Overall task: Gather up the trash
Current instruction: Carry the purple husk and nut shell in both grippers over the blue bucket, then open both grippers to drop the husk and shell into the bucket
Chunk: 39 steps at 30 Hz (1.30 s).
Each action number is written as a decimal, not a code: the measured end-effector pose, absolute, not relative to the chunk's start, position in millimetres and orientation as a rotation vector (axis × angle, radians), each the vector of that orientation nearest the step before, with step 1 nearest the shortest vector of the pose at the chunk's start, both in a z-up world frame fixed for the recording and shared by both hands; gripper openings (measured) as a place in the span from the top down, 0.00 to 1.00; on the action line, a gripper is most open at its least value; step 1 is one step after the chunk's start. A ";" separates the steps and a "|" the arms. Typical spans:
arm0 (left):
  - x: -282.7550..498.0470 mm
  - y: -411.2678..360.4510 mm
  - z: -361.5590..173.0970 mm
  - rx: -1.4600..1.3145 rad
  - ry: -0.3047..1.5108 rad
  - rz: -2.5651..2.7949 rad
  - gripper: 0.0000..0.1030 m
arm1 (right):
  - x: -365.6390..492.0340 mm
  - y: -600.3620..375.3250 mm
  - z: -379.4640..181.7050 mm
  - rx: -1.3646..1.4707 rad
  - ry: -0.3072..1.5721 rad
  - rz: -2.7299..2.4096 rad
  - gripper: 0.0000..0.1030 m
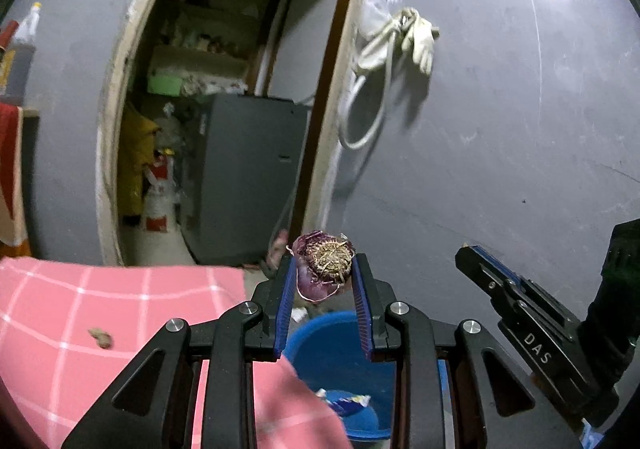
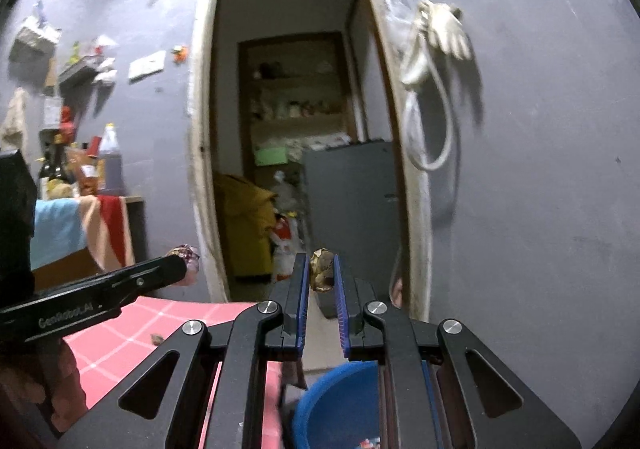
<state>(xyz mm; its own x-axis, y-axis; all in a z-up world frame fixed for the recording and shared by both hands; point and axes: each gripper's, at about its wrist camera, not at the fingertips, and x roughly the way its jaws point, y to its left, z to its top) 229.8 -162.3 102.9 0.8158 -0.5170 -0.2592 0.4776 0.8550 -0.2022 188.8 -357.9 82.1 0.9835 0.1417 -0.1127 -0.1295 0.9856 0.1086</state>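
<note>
My left gripper (image 1: pixel 323 263) is shut on a purple onion scrap with dry roots (image 1: pixel 325 263) and holds it in the air above a blue bucket (image 1: pixel 332 353). The scrap also shows in the right wrist view (image 2: pixel 187 254) at the left gripper's tip. My right gripper (image 2: pixel 322 269) is shut on a small brownish scrap (image 2: pixel 322 269), held above the same bucket (image 2: pixel 340 401). The right gripper's finger shows in the left wrist view (image 1: pixel 492 277), to the right of the onion scrap. A wrapper (image 1: pixel 346 403) lies inside the bucket.
A table with a pink checked cloth (image 1: pixel 100 313) lies left of the bucket, with a small brown scrap (image 1: pixel 101 338) on it. Ahead is a grey wall (image 1: pixel 500 129) with hanging gloves and hose (image 1: pixel 400 45), and an open doorway (image 1: pixel 224 109) to a cluttered storeroom.
</note>
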 end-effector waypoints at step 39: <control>290.7 -181.1 44.4 -0.169 0.645 -0.505 0.51 | 249.7 -408.0 28.2 0.304 0.488 0.012 0.50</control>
<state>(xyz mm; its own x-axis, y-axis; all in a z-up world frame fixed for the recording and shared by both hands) 290.7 -181.1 44.4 0.6837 -0.4998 -0.5317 0.3968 0.8661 -0.3039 249.7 -408.0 28.2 0.8841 0.0839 -0.4596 0.0604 0.9550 0.2905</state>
